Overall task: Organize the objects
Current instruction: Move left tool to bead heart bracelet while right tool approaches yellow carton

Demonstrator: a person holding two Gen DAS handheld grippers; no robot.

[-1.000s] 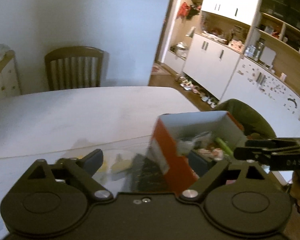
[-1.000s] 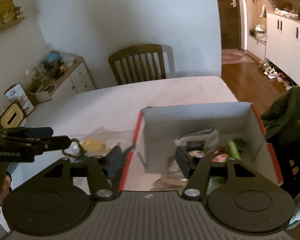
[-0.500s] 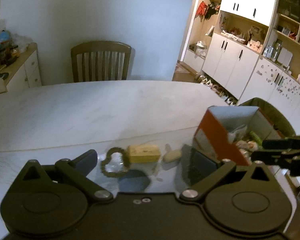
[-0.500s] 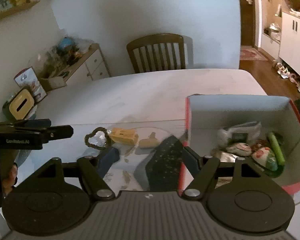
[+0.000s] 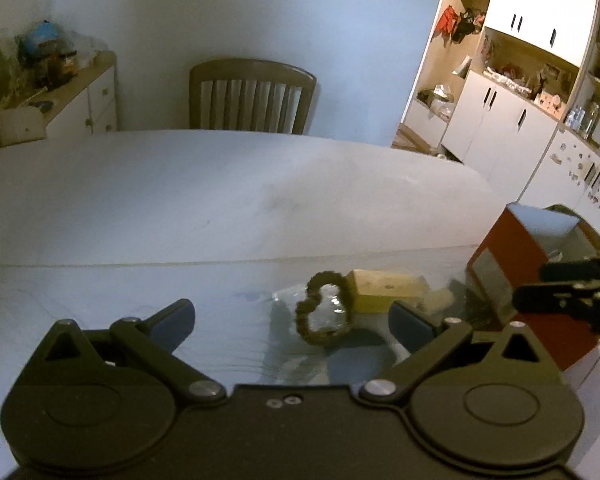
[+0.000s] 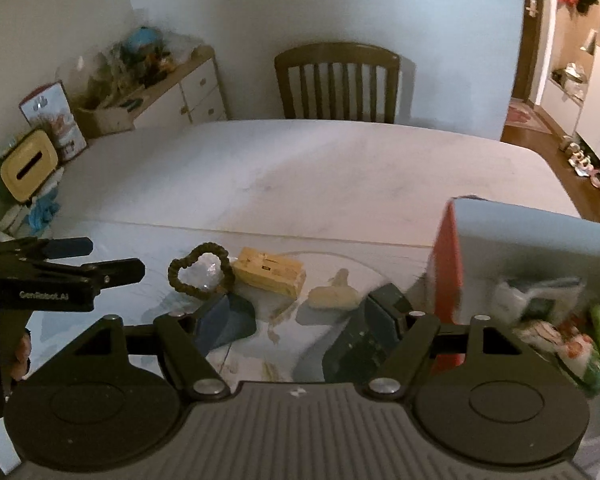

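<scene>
1. My left gripper has its two blue-padded fingers spread wide, holding nothing.
2. My right gripper likewise has its fingers spread apart and empty.
3. The table is a smooth, pale, matte slab; a wooden slat-back chair stands at its far edge.
4. Three loose items lie in a row near the table's front edge:
   - one dark, ruffled fabric hair tie, bent into a rough heart shape, with a crinkled clear wrapper inside its loop;
   - one yellow rectangular block, touching the hair tie;
   - one small cream-coloured lump, just beside the block.
5. One cardboard box, red outside and grey inside, sits at the table's right edge, holding several packets and one green stick; details are blurred.
</scene>
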